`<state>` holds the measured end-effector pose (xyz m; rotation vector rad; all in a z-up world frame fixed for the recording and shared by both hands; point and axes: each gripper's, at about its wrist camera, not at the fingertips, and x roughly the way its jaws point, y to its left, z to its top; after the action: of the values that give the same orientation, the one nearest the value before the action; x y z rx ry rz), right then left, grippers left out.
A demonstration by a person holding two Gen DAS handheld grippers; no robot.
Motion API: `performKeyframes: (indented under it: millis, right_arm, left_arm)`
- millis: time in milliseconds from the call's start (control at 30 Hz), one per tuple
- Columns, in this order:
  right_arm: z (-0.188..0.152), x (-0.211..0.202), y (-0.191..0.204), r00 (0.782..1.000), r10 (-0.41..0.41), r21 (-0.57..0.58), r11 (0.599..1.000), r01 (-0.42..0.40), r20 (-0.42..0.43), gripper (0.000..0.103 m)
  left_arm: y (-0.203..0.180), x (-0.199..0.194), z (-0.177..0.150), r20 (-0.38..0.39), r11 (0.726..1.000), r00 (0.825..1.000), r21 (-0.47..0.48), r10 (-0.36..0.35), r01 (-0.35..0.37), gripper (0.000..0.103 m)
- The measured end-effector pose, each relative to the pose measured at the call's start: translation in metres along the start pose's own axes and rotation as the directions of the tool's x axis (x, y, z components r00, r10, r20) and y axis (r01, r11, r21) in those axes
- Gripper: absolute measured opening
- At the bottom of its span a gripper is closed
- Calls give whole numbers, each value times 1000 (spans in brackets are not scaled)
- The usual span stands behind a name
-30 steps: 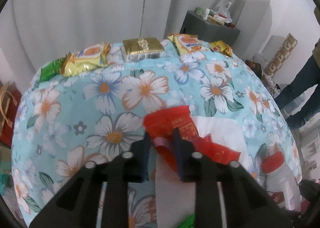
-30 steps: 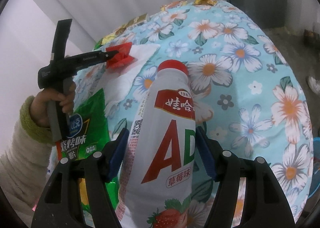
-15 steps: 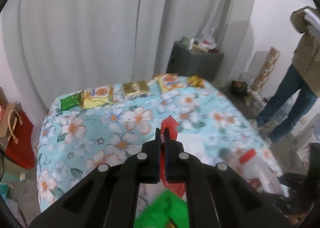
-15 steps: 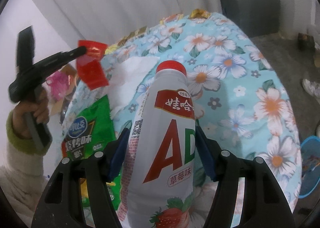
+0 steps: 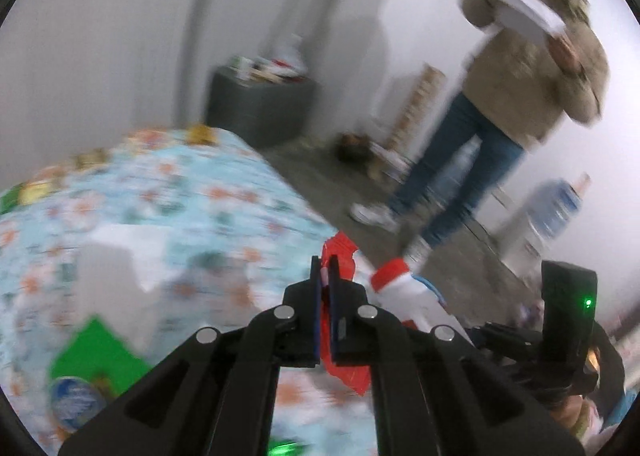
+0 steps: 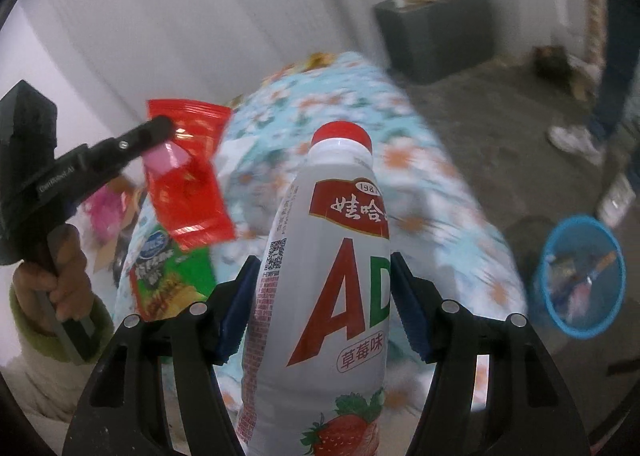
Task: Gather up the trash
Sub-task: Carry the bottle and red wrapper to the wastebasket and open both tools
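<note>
Floral cloth blurs below, since both hands have lifted clear of it. Right gripper clamps the bottle; left gripper, now pinched tight, carries the wrapper. Ahead, on the floor, waits the bin, likely next.

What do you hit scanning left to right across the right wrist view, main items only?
Left gripper in a hand → red wrapper it pinches → white drink bottle clamped in the right gripper → blue trash basket on the floor.
</note>
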<state>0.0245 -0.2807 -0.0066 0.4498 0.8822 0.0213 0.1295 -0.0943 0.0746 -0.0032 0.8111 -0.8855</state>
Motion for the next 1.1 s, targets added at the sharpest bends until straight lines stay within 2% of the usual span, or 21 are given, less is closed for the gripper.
performKeyframes:
  millis: [133,233,367,533,633,700,767,833,900,967,1000,1067,1100]
  right_arm:
    - [-13,-24,-38,998,-49,94,995,45,41,60]
    - [-22,-38,-75,994,-96,178,980,85,54,60]
    - [-37,-45,-135,986,-161,324,936,141,35,60]
    - [-62,-41,-202,976,-216,491,849,196,-17,60]
    - [-77,-33,-238,972,-226,575,789,218,-58,60]
    - [-86,-26,-260,969,-229,623,746,233,-88,60]
    - [-90,-17,-281,967,-228,663,708,245,-114,60]
    - [-95,-9,-301,965,-224,694,674,252,-133,61]
    - [-95,3,-322,961,-231,720,640,270,-155,61]
    - [-92,19,-343,956,-236,737,612,287,-176,61]
    - [-90,29,-357,953,-235,746,597,295,-189,62]
    - [-91,43,-379,942,-257,750,574,328,-215,64]
    - [-93,50,-388,936,-270,755,558,344,-226,68]
  left_arm:
    - [-55,58,4,-113,994,991,72,-76,85,2]
    - [-104,112,8,-219,982,967,108,-128,155,2]
    - [-161,181,10,-330,962,936,191,-123,194,2]
    - [-207,274,-5,-477,946,877,255,-56,199,2]
    - [-230,339,-21,-572,941,820,277,1,193,2]
    - [-238,373,-32,-610,940,791,288,34,182,2]
    - [-247,404,-42,-633,934,771,314,72,171,3]
    - [-252,431,-50,-650,927,753,338,106,161,3]
    - [-256,450,-54,-644,917,751,374,147,141,3]
    - [-261,474,-55,-637,909,755,392,157,141,4]
    - [-262,484,-55,-634,911,756,389,159,135,6]
    - [-260,502,-54,-636,914,751,389,177,114,27]
    - [-257,508,-53,-633,917,750,388,191,93,44]
